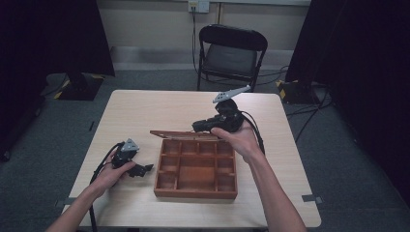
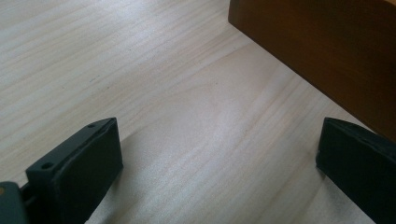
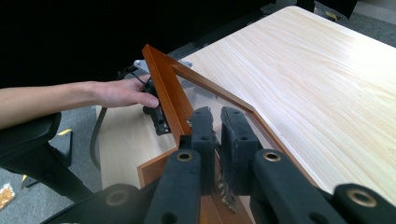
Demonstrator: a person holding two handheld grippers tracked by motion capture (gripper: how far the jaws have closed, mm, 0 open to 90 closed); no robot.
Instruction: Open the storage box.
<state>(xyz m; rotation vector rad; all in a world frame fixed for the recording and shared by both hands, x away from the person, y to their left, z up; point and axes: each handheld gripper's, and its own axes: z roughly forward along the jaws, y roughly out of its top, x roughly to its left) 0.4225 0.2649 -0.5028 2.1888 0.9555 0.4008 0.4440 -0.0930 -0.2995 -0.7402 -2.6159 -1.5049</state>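
raised lid [image 1: 186, 135] blocks box's [image 1: 196, 192] far side — near side free

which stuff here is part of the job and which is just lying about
In the job:
- box, open
- its lid, raised
- right gripper, shut on the lid
- left gripper, open beside the box

Lying about:
- chair
- cables on the floor

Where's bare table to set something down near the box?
Free: the light wood table beyond the brown compartmented wooden box, and the strip along its right side. Crowded: the box's left, where the left gripper rests, and the glass-paned lid that the right gripper grips.
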